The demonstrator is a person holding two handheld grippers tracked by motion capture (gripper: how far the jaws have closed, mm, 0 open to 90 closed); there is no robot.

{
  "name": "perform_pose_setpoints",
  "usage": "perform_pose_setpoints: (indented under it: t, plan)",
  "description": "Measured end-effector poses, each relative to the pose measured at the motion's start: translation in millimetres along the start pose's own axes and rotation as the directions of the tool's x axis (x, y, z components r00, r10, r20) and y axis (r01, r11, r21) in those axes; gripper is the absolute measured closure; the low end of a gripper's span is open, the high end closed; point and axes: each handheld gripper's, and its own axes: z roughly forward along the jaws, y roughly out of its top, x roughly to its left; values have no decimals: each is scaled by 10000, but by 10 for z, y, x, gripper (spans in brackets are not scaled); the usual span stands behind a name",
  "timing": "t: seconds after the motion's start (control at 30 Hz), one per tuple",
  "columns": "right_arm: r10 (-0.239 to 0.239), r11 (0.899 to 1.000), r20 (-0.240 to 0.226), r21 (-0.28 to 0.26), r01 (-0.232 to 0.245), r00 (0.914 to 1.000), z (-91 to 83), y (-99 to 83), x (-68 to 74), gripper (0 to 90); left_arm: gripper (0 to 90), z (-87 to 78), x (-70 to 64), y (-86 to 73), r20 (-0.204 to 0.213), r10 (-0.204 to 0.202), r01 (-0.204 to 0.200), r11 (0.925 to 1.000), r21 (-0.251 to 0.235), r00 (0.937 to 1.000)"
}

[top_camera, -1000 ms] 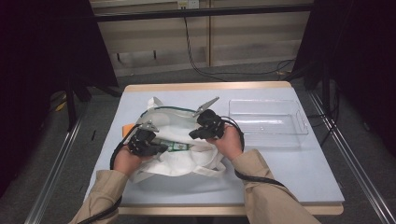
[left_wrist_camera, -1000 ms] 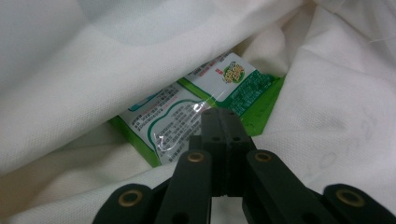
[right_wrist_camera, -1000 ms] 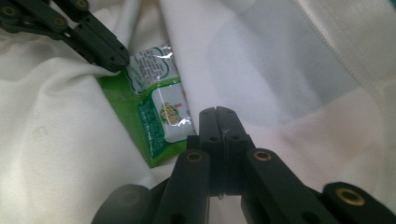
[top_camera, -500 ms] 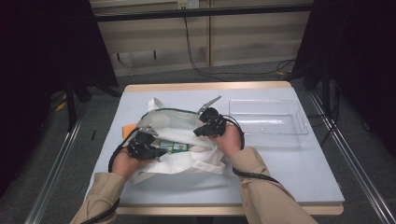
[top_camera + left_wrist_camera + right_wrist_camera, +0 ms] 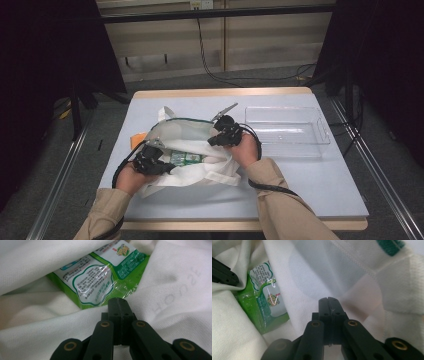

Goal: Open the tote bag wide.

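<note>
High view: both grippers are working at the mouth of a white cloth bag (image 5: 190,160) lying in the middle of the table (image 5: 310,185), with a clear plastic tray (image 5: 287,131) standing just to its right. Compared with a second ago, the left gripper (image 5: 167,167) has drawn slightly toward the bag's near-left edge and the right gripper (image 5: 215,141) has shifted a little inward over the bag's upper right, so the opening now gapes wider and more of the green snack packet (image 5: 184,158) inside shows. In the left gripper view the jaws are pressed together, their tips on a fold of the cloth right at the near edge of the packet (image 5: 100,277) (whether fabric is pinched between them I cannot tell for sure, though it looks so). In the right gripper view the jaws are likewise closed together against the bag's inner wall (image 5: 332,272), the packet (image 5: 265,307) lying off to the left beside the other gripper's black tip (image 5: 223,272). The packet rests inside the bag, between the two grippers. My reading is that the bag is being spread so the packet can be reached; with the mouth this wide, one gripper could probably let go and take it.
</note>
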Motion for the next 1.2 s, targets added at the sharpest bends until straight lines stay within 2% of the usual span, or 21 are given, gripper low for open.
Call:
perform_pose_setpoints:
  t: [0.13,0.17,0.2,0.3,0.43,0.5,0.53,0.57,0.6,0.63,0.7,0.73,0.77,0.83,0.9,0.97,1.0,1.07,1.1,1.17,1.2]
  plan:
    - [-58,10000,-123,-38,58,9999,-5,-15,18,894,900,-4,6,1,14,55,-55,10000,-31,10000]
    - [-147,9999,-202,-94,145,9997,-9,-18,24,889,900,6,-16,1,-9,-246,246,9993,-271,9997]
    - [-192,9996,-282,-199,186,9994,-16,-21,36,887,900,7,-26,5,9,-366,366,9987,-368,9993]
    - [-408,9989,-469,-230,397,9981,-37,-23,108,875,900,-8,-27,16,-36,-356,354,9984,-451,9994]
    - [-631,9979,-613,-177,622,9961,-42,-20,179,804,900,-12,-27,35,-63,-370,367,9983,-445,9993]
    - [-699,9975,-751,-187,686,9947,-39,-19,211,712,900,-12,-26,40,-83,-417,413,9979,-500,9991]
    - [-790,9969,-621,-110,785,9949,-36,-20,219,677,900,-12,-24,45,-70,-421,417,9978,-514,9991]
    - [-808,9967,-543,-66,805,9953,-28,-24,222,666,900,-14,-18,50,-78,-368,363,9980,-513,9993]
    - [-804,9968,-566,-9,805,9952,-22,-30,222,658,900,-30,-3,56,-69,-137,135,9995,-287,9999]
    - [-786,9969,-533,-29,786,9955,-16,-36,221,639,900,-17,-21,59,-51,-448,445,9977,-505,9990]
    - [-734,9973,-532,-6,735,9959,-1,-49,216,595,900,-22,-13,68,-88,-416,411,9978,-524,9991]
    - [-771,9970,-464,15,772,9959,13,-56,213,563,900,-33,4,72,-60,-189,187,9991,-376,9998]
    - [-751,9971,-427,62,754,9963,27,-61,210,526,900,-19,-15,73,-54,-517,512,9967,-622,9986]
    - [-747,9972,-281,81,749,9968,46,-68,206,493,900,-20,-13,74,-61,-527,522,9966,-643,9986]
    - [-685,9975,-253,134,688,9973,60,-74,203,497,900,-19,-14,74,-80,-559,553,9961,-683,9984]
    - [-880,9960,-133,157,882,9960,62,-79,207,526,900,-23,-6,72,-149,-540,528,9960,-722,9984]
    - [-930,9955,-46,170,931,9957,63,-82,214,560,900,-22,-4,72,-175,-559,544,9956,-763,9983]
    - [-1011,9947,8,203,1011,9949,67,-97,208,682,900,-34,18,77,-219,-231,219,9984,-528,9995]
    - [-1012,9945,-95,272,1014,9948,74,-103,195,719,900,-5,-15,79,-218,-597,578,9953,-780,9980]
    - [-847,9958,-238,317,855,9961,78,-108,176,840,900,11,-25,80,-216,-520,506,9967,-633,9984]
    - [-802,9961,-316,358,813,9963,76,-105,175,866,900,19,-30,78,-203,-579,565,9965,-620,9981]
